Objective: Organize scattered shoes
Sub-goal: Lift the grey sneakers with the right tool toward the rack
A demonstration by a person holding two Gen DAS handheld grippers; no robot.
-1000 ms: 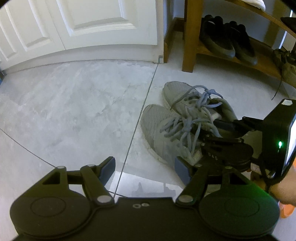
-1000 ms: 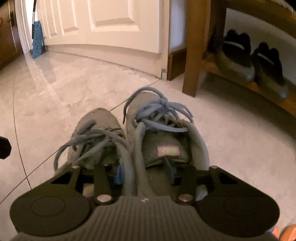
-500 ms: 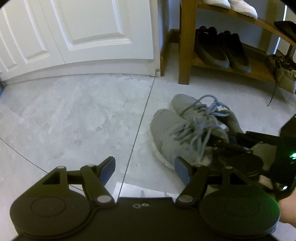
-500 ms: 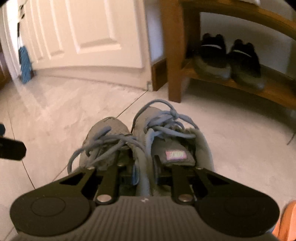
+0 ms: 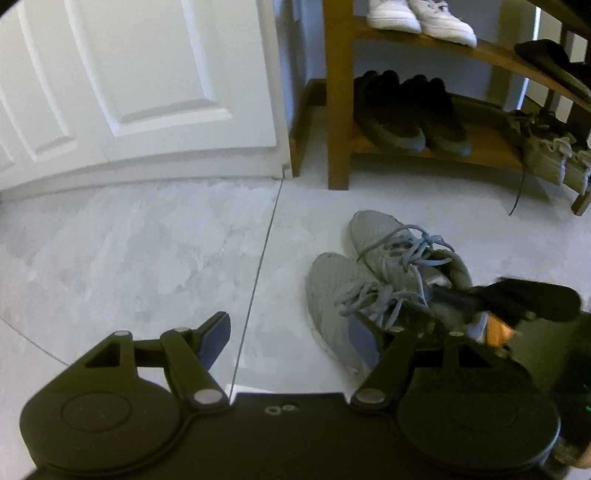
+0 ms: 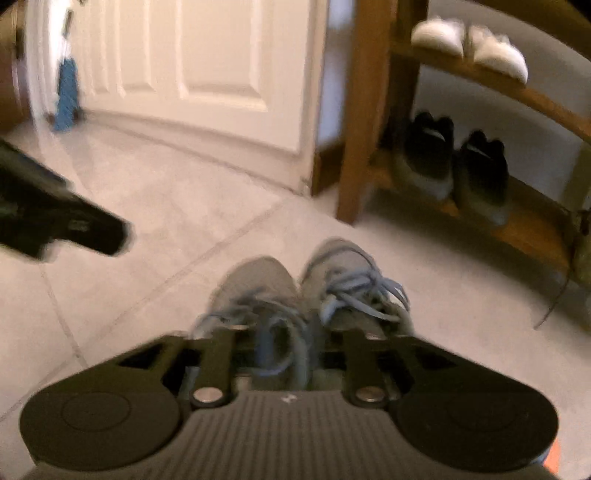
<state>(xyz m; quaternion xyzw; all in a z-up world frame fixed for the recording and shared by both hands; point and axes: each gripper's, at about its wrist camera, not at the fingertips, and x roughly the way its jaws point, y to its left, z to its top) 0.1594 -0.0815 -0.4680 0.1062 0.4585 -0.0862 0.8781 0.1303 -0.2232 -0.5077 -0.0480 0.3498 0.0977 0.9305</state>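
Both tongs hovered over a pair of grey knit sneakers with pale blue laces [image 5: 384,284] that sat side by side, touching, on the pale marbled tile floor [image 5: 147,251], toes toward a wooden shoe rack [image 5: 336,110]. Right tongs [image 6: 288,339] were spreading apart at that instant, their arms straddling the heel ends and laces of both sneakers [image 6: 306,291]; the blurred right wrist view did not show the pads pressing on either shoe, so the pair appeared released and standing on the floor. Left tongs [image 5: 288,339] were parted and held nothing, with bare tile and a grout line between the blue pads.

Judging by the layout, the step in hand was setting the grey pair down neatly just short of the rack, near its front left post. On the rack's lower shelf [image 5: 491,147] a pair of black slip-on shoes [image 5: 410,110] already stood, with olive laced shoes [image 5: 546,155] to the right; white sneakers [image 5: 421,16] occupied the shelf above. Space between the black and olive pairs looked like the likely home for the grey pair, which would call for a fresh grip at the heels and a forward carry clear of the post.

Both tools pointed steeply down toward the floor. Seen from the left wrist camera, the right tool came in from the right edge, with part of a hand [image 5: 570,456] visible low in the corner; the left tool [image 6: 66,221] showed at the left edge of the right wrist view, well apart from the shoes.
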